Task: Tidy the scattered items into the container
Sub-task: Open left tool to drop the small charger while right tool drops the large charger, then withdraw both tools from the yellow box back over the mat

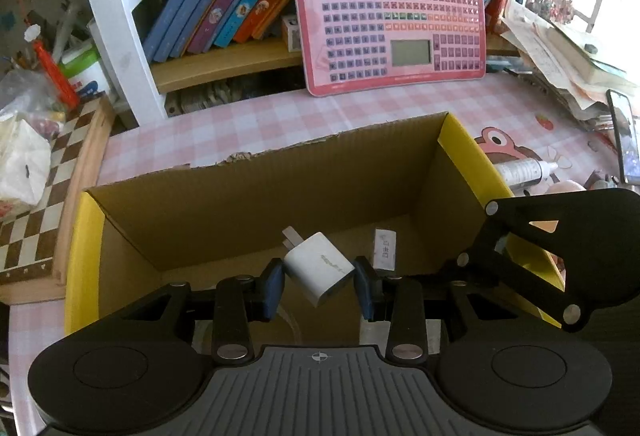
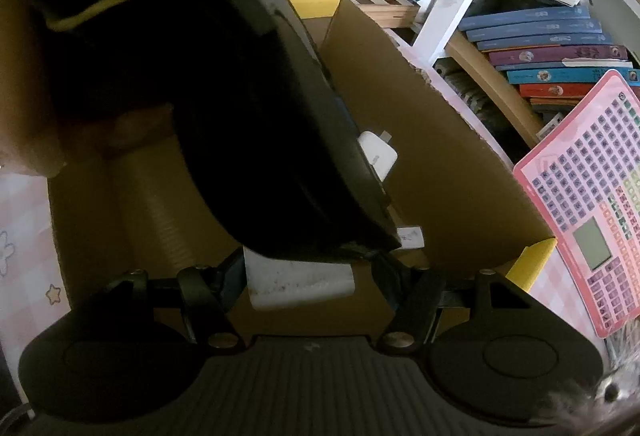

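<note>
My left gripper pinches a white charger above the cardboard box, unreleased; my right gripper clamps a white block there too. One small white piece (label unreadable) lies by the box's far wall; a tube waits outside its right wall.

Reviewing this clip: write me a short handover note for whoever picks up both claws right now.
Left claw: shut on the white charger plug, held over the open cardboard box.
Right claw: closed around a white block, also over the box; much of its view is blocked by the left rig.
Already in the box: a small white labelled piece on the floor.
Still out: a white tube lies on the checked tablecloth, right of the box.
Left to do: release both held items into the box, then fetch the tube.
</note>
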`<state>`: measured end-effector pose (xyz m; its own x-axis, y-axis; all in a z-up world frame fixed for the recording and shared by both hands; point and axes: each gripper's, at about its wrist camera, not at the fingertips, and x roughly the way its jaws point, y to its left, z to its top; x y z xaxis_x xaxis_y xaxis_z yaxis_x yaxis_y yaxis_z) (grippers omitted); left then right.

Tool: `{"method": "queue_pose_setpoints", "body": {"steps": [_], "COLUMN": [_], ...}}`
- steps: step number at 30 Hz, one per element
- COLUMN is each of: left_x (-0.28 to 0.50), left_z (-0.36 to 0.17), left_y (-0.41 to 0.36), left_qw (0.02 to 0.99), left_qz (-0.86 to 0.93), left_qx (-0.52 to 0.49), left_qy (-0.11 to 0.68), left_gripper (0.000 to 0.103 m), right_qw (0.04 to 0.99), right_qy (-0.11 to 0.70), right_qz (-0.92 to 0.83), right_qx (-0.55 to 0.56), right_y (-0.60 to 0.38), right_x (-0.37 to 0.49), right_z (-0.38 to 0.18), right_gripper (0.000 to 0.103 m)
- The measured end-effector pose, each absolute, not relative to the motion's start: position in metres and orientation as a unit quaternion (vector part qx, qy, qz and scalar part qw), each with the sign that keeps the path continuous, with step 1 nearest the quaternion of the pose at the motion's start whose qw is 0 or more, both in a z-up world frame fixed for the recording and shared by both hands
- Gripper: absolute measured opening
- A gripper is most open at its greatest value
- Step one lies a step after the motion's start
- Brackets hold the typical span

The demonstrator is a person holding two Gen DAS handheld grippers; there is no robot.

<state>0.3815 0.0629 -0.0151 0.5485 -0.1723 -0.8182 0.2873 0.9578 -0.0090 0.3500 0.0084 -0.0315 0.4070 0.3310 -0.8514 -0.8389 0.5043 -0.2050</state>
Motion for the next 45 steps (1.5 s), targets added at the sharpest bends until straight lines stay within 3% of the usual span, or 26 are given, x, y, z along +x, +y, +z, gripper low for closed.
{"method": "queue_pose_setpoints", "body": {"steps": [9,16,21,24,34,45], "left_x": [0.38,0.374,0.364,0.355,0.311,0.251], "left_z": [-0.015,-0.011,-0.004,0.005,0.045,0.071], "left_y": [0.062,0.061,0.065,0.068,0.08,0.092], "left_qw": [0.876,0.885,0.894,0.902,0.93,0.945], "left_qz": [-0.152,-0.152,-0.142,-0.135,-0.124,-0.117], "left_qx": [0.065,0.084,0.086,0.086,0.078,0.06], "left_qy": [0.453,0.433,0.416,0.401,0.338,0.3], "left_gripper": [0.038,0.057,0.059,0.066,0.076,0.081], "right_qw": [0.771,0.776,0.788,0.8,0.844,0.87], "right_qy": [0.399,0.405,0.397,0.384,0.329,0.293], "right_qz": [0.381,0.386,0.381,0.377,0.356,0.337], "right_qx": [-0.318,-0.291,-0.277,-0.266,-0.228,-0.209], "right_y": [0.012,0.008,0.005,0.003,-0.005,-0.011], "right_x": [0.353,0.352,0.347,0.344,0.312,0.258], "right_z": [-0.029,-0.023,-0.012,-0.001,0.041,0.066], "right_gripper": [0.066,0.071,0.071,0.072,0.076,0.077]}}
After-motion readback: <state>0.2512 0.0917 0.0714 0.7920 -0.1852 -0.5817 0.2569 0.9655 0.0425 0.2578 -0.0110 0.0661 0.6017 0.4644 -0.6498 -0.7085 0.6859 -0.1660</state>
